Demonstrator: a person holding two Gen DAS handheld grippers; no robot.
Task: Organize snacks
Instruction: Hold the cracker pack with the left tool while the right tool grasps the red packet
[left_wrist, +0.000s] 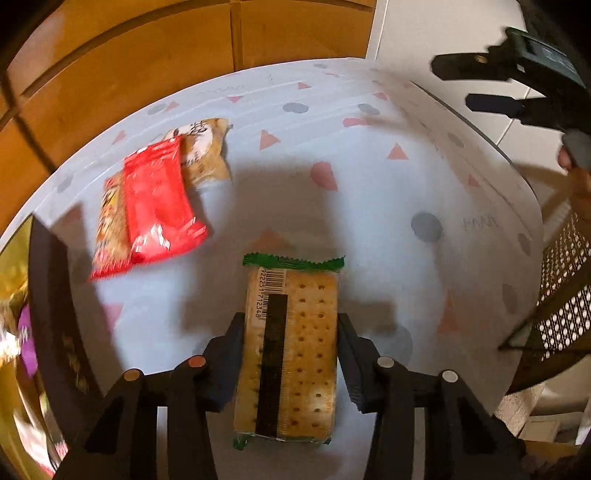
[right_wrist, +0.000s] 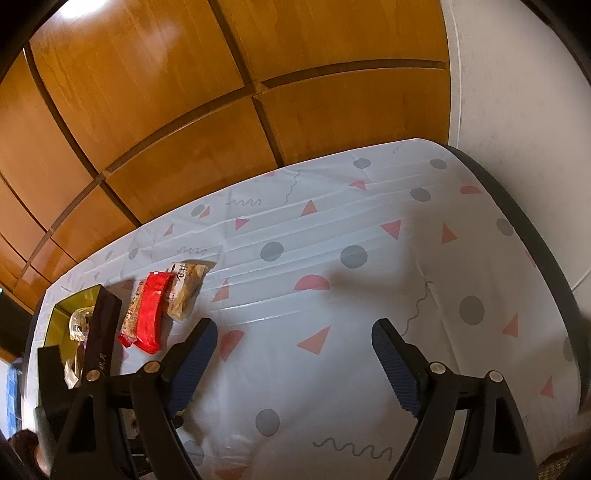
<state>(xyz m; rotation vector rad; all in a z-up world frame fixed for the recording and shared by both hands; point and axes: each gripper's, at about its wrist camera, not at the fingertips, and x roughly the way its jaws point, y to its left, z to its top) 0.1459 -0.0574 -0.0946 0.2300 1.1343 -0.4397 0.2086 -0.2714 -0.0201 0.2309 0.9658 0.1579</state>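
Note:
A cracker pack (left_wrist: 295, 350) with green ends lies flat on the patterned tablecloth (left_wrist: 369, 221). My left gripper (left_wrist: 291, 319) is shut on it, one pad against each long side. Further left, a red packet (left_wrist: 159, 206) lies over an orange packet (left_wrist: 110, 229) and a tan packet (left_wrist: 205, 151). The right wrist view shows the same red packet (right_wrist: 149, 314) and tan packet (right_wrist: 184, 288). My right gripper (right_wrist: 293, 325) hangs open above bare cloth, holding nothing. It also shows in the left wrist view as the right gripper (left_wrist: 452, 84) at the upper right.
A dark box (right_wrist: 105, 325) with a gold inside holds wrapped snacks at the table's left end. Wooden panelling (right_wrist: 184, 110) backs the table. A perforated metal piece (left_wrist: 561, 288) stands off the table's right edge. Bare cloth spreads across the right half.

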